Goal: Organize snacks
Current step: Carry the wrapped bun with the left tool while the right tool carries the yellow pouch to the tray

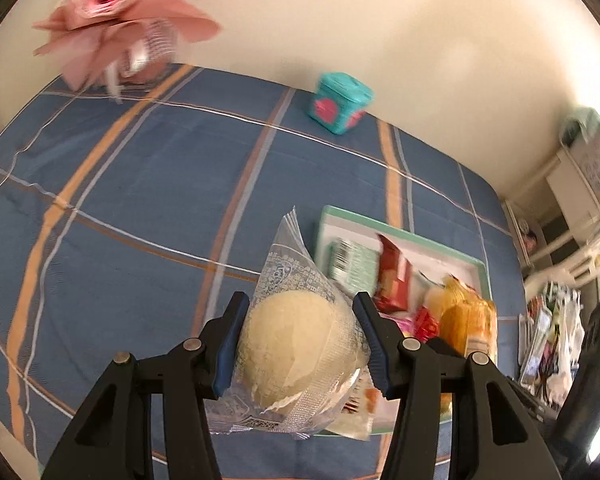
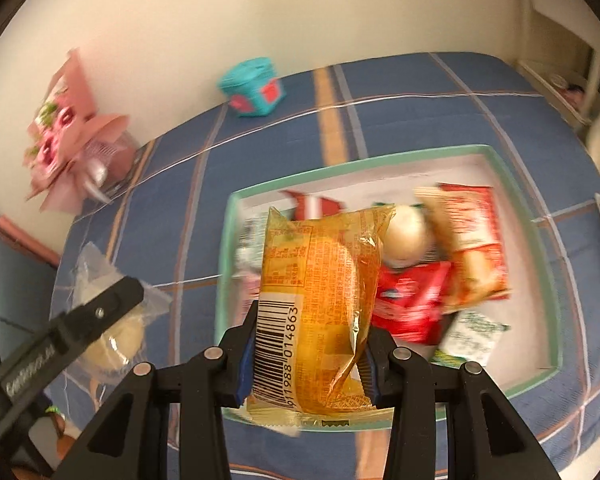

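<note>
My left gripper (image 1: 300,340) is shut on a pale round bun in a clear wrapper (image 1: 296,344), held above the blue plaid cloth, left of the tray. The bun (image 2: 112,320) and the left gripper's finger (image 2: 100,316) also show in the right wrist view. My right gripper (image 2: 308,356) is shut on an orange snack packet with a barcode (image 2: 320,300), held above the near-left part of a mint-rimmed white tray (image 2: 540,240). The tray (image 1: 400,232) holds several snack packets: red ones (image 2: 416,300), a green-white one (image 2: 476,336) and a round bun (image 2: 406,240).
A teal box with red patches (image 1: 340,102) (image 2: 252,86) stands at the far edge by the wall. A pink bouquet (image 1: 116,12) (image 2: 68,136) sits at the far left. Shelves and clutter (image 1: 560,320) lie past the table's right edge.
</note>
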Tool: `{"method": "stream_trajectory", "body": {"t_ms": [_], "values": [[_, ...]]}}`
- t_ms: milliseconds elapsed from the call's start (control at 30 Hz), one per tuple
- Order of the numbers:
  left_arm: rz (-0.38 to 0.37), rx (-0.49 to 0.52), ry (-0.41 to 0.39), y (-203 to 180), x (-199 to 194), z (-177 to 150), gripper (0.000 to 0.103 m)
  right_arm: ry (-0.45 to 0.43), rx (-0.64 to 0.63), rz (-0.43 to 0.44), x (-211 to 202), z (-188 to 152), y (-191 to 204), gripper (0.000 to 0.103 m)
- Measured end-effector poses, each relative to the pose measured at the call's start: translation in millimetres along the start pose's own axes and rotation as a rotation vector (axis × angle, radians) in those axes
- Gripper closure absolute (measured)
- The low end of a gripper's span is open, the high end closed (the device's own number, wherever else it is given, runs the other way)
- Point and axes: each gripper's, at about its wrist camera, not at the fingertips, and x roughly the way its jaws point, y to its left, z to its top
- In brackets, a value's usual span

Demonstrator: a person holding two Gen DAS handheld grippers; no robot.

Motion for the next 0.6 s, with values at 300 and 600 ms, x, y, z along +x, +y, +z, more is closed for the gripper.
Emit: {"method": "stream_trajectory", "body": {"t_ms": [300, 600], "values": [[-0.100, 0.107, 0.067, -54, 26, -16, 0.048, -0.012, 0.112, -0.049, -9, 4, -49, 0.059], [-0.117, 0.130, 0.107, -66, 42, -23, 0.048, -0.001, 0.121, -0.047, -5, 2, -55, 0.059]]}}
